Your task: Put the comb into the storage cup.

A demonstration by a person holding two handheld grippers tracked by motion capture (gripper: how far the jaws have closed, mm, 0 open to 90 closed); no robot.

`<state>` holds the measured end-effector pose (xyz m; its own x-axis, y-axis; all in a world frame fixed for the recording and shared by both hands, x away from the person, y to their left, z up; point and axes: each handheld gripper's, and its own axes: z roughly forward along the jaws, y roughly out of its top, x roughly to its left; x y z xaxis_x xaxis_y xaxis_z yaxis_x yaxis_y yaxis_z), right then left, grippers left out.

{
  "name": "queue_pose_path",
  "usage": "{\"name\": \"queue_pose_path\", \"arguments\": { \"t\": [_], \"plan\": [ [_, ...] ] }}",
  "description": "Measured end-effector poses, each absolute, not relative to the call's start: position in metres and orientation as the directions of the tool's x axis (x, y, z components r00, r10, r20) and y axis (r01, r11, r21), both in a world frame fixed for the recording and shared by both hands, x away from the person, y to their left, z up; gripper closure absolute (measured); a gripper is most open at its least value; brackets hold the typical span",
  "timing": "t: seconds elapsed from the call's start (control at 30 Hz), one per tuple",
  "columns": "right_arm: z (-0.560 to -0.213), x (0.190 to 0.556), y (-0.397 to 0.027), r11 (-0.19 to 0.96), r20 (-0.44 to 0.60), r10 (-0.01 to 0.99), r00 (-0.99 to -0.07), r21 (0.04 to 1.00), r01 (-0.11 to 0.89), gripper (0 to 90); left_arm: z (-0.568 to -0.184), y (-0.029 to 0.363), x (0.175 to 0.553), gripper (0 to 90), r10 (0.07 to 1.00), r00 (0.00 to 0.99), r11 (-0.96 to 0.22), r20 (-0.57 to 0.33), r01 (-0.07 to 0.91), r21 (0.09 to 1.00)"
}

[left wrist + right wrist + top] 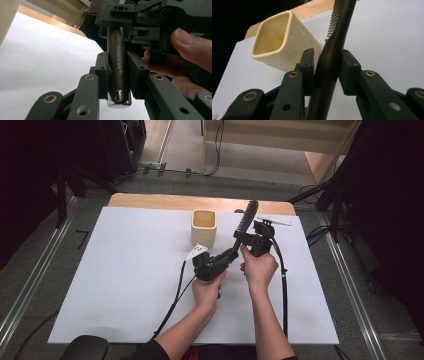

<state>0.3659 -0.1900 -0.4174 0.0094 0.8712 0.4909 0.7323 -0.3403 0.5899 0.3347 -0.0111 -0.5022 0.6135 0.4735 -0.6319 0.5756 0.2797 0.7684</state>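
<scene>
A dark hairbrush [246, 219] is held in the air over the white table sheet [125, 270], bristle end pointing away and up. My left gripper [231, 254] is shut on its handle near the metal-capped end; in the left gripper view both pads press the handle [117, 60], printed "Creative Art", with my left gripper [118, 72] around it. My right gripper [243, 240] grips the brush just above that. In the right gripper view the brush neck [332, 57] fills the gap of my right gripper [327, 72], pads against it. A cream square cup [203, 226] stands to the brush's left.
The cream cup [279, 47] stands open-topped near the table's back edge. A thin pale strip [276, 222] lies at the back right. Cables trail from both grippers toward the front edge. Bare wooden tabletop [150, 200] shows behind the sheet.
</scene>
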Motion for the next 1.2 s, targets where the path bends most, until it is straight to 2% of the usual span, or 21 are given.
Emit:
{"name": "queue_pose_path", "arguments": {
  "t": [0.8, 1.07, 1.2],
  "plan": [
    [-0.414, 0.364, -0.189, -0.342, 0.513, 0.858, -0.015, 0.594, 0.728, 69.6, -0.499, -0.009, 0.337, 72.5, 0.464, 0.622, 0.243, -0.630, 0.595, 0.766],
    [-0.410, 0.360, -0.193, -0.335, 0.487, 0.873, -0.022, 0.632, 0.699, 70.2, -0.489, -0.001, 0.341, 58.0, 0.474, 0.634, 0.202, -0.611, 0.597, 0.777],
    [-0.410, 0.360, -0.195, -0.333, 0.484, 0.875, -0.024, 0.636, 0.696, 70.2, -0.484, 0.005, 0.343, 56.3, 0.484, 0.636, 0.180, -0.602, 0.600, 0.779]
  ]
}}
